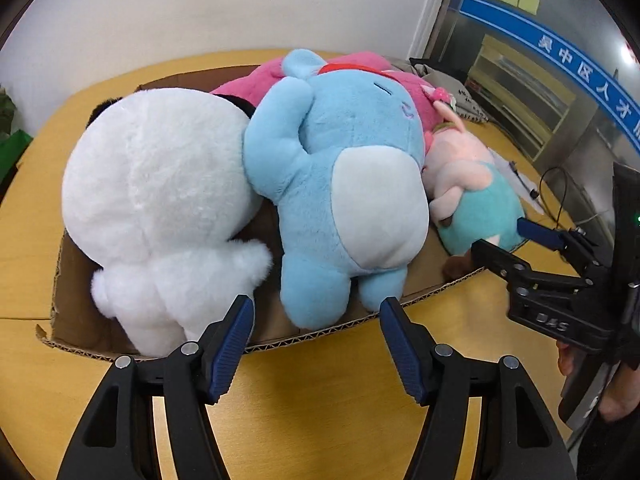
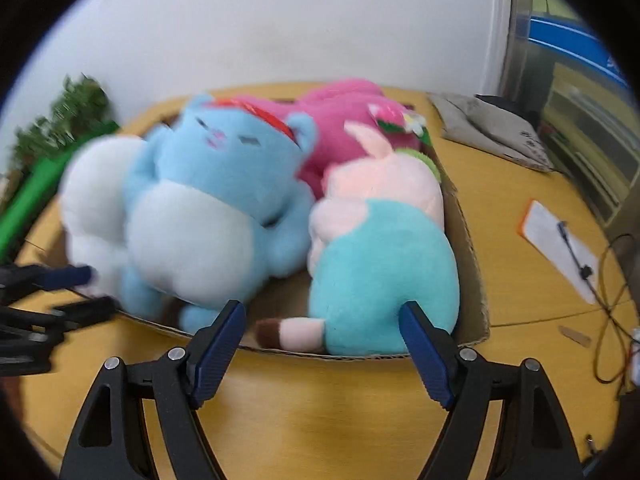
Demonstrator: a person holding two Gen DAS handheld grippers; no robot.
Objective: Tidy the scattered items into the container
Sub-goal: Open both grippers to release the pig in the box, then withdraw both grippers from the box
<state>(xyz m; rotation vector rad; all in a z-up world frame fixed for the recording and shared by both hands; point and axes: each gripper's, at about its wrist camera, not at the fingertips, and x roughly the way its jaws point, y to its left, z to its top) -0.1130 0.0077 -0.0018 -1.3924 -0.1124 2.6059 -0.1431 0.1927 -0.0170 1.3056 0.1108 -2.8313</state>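
Note:
A shallow cardboard box (image 1: 64,280) on the yellow wooden table holds a white plush (image 1: 160,200), a blue plush (image 1: 340,184), a pink plush (image 1: 360,68) behind them and a teal-and-pink plush (image 1: 476,200) at the right end. My left gripper (image 1: 317,304) is open over the box's near rim, by the blue plush's feet, with nothing pinched. My right gripper (image 2: 324,312) is open in front of the teal-and-pink plush (image 2: 380,272); its pads do not press on it. From the left wrist view the right gripper (image 1: 504,240) points at that plush's side. The left gripper (image 2: 68,288) shows blurred at the left.
A grey cloth bag (image 2: 488,128) lies at the table's far right corner. A notepad with a pen (image 2: 560,248) and orange cables (image 2: 612,280) lie right of the box (image 2: 472,280). A green plant (image 2: 68,116) stands at the left. A hand (image 1: 576,360) holds the right gripper.

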